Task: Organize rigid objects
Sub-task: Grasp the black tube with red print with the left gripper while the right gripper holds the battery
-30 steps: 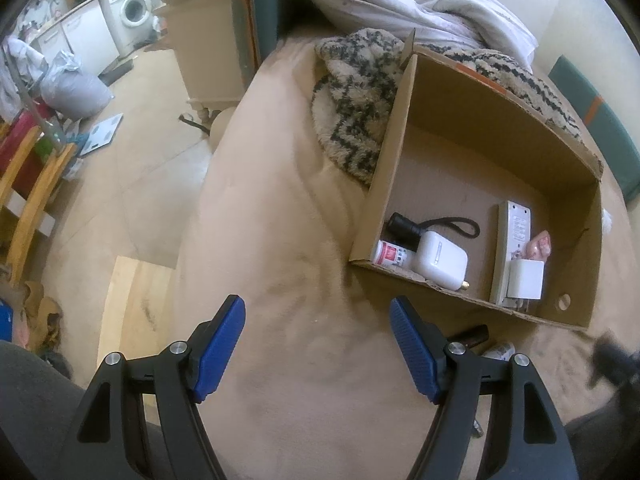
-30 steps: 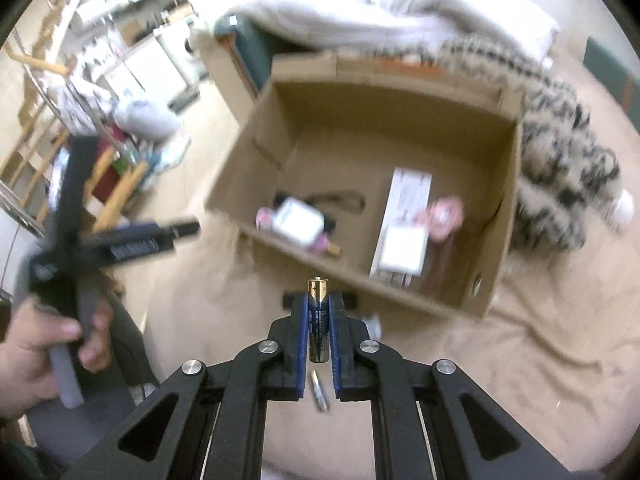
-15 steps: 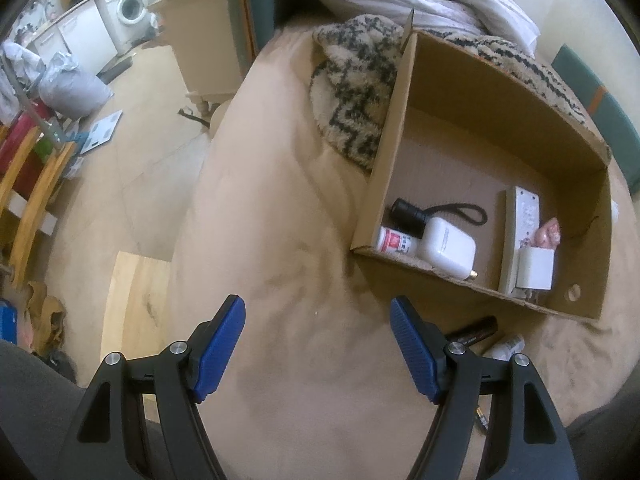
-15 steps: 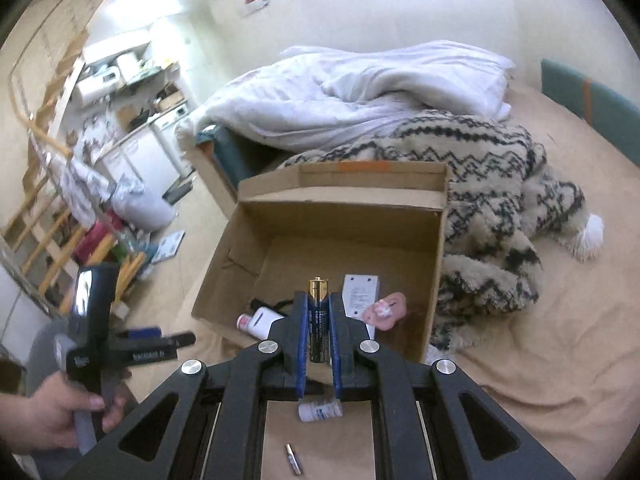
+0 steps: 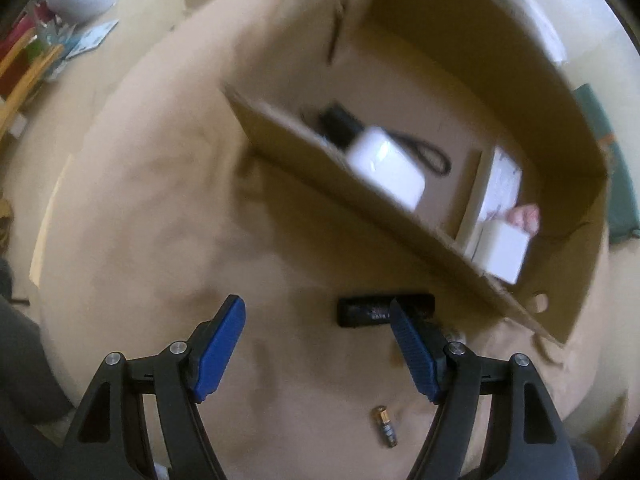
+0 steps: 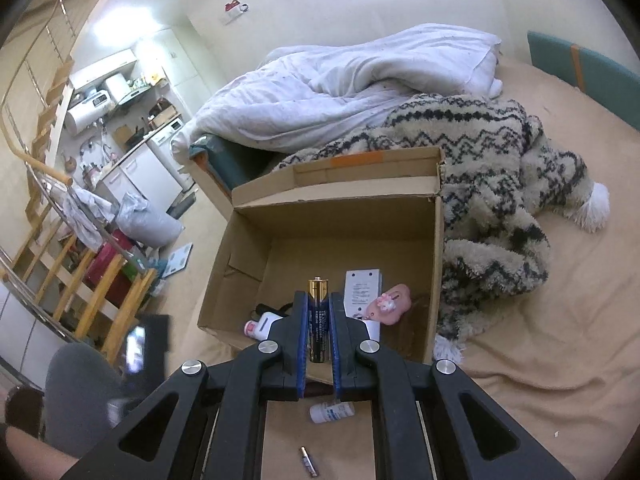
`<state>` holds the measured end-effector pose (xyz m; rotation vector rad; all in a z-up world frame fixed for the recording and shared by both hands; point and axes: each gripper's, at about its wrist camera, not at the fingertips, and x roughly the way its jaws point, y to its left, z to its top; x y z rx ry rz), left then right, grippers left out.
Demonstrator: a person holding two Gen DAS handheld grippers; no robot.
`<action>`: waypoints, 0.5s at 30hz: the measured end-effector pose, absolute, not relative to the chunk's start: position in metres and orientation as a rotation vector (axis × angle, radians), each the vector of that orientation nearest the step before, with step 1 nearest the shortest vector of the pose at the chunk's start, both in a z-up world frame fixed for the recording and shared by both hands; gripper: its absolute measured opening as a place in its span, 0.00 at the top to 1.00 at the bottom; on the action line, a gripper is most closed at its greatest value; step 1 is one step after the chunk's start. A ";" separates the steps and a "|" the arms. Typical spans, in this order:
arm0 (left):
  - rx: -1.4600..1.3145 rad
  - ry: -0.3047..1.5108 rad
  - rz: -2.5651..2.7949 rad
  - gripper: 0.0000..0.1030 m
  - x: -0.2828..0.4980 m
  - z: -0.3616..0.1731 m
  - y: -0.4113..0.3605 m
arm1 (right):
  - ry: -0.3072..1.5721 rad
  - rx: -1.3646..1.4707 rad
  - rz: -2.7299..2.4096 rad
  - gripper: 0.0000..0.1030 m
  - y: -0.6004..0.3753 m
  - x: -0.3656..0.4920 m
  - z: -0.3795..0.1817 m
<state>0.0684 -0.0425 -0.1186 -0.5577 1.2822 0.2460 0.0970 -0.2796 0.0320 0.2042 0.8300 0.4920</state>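
Note:
My right gripper point(image 6: 319, 328) is shut on a dark blue battery point(image 6: 318, 316) with a gold top, held upright in front of the open cardboard box point(image 6: 436, 264). The box holds a white charger point(image 5: 386, 166), a black corded item point(image 5: 340, 126), a white strip point(image 6: 362, 290) and a pink toy point(image 6: 390, 304). My left gripper point(image 5: 316, 344) hangs open low over the tan bed sheet, its right finger overlapping a black rectangular object point(image 5: 366, 312) lying before the box's near wall point(image 5: 360, 208). A thin small battery point(image 5: 384, 430) lies between the fingers, nearer me. A small white bottle point(image 6: 332, 412) lies under my right gripper.
A patterned fluffy blanket point(image 6: 492, 168) and a white duvet point(image 6: 360, 80) lie behind and right of the box. Left of the bed are the floor, wooden railings point(image 6: 72, 280) and a person's grey-clad knee point(image 6: 76, 392).
My left gripper has dropped and swung right toward the box's near wall, bringing the black object and thin battery between its fingers. My right gripper lifted and tilted up, still holding the battery.

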 end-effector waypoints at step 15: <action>-0.351 1.278 0.310 0.24 0.109 -0.139 -0.109 | 0.862 0.170 0.528 0.89 -0.269 0.102 0.025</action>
